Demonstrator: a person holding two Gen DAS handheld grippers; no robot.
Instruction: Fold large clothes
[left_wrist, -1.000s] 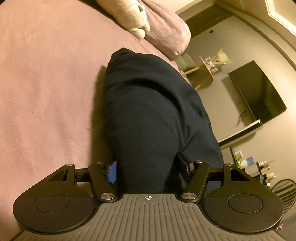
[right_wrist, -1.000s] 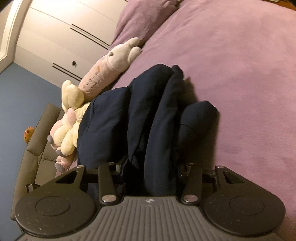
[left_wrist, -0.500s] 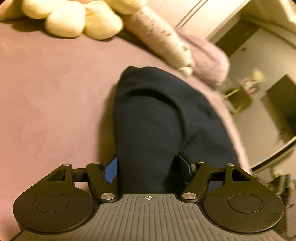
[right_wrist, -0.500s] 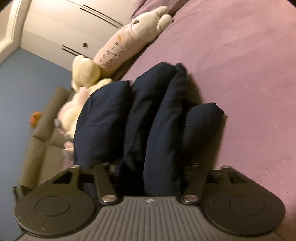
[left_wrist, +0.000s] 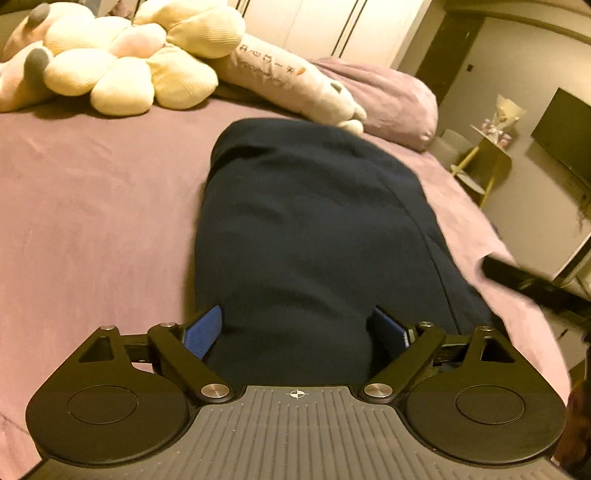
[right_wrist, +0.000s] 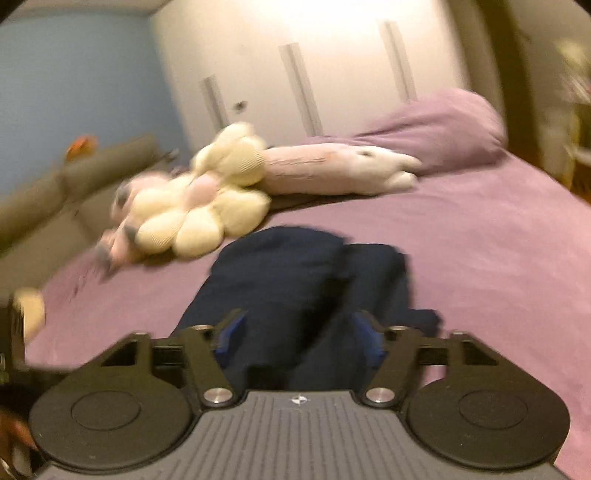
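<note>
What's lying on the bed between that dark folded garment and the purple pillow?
In the left wrist view, the head end of a long pale plush toy lies between the dark garment and the purple pillow, resting against the pillow.

A bed (left_wrist: 92, 206) under a mauve cover fills the room, with white wardrobe doors (right_wrist: 332, 74) behind, a blue wall (right_wrist: 81, 81), a grey sofa (right_wrist: 55, 199), and a dark screen (left_wrist: 565, 129) under warm light.
</note>
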